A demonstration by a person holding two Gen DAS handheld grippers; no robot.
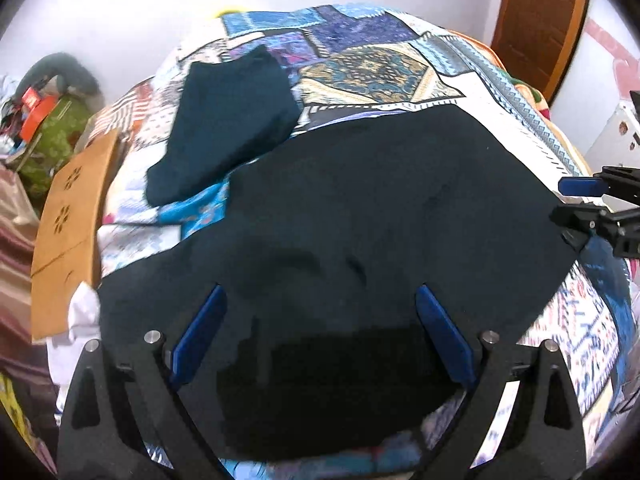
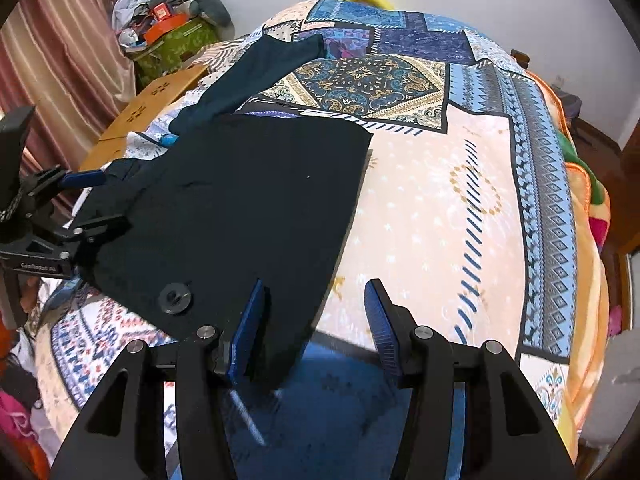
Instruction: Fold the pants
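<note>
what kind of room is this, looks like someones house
Most likely a bedroom in a home. The dark pants lie on a bed under a patchwork bedspread, a striped curtain hangs at one side, and a wooden door stands in the corner.

White walls [image 1: 120, 20], wooden door [image 1: 540, 20], striped curtain [image 2: 60, 40] (reddish), patchwork-covered bed [image 2: 440, 200].

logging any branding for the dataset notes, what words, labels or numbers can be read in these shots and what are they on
"GeoRobot.AI" or close to it: pale print on the black body of the left gripper, small and soft, so the spelling is uncertain.
White mark on the red box in the pile beside the bed: too blurred to read.
Bedspread near the front edge: its print may be letters, not readable.
Nothing to read on the dark pants.
</note>
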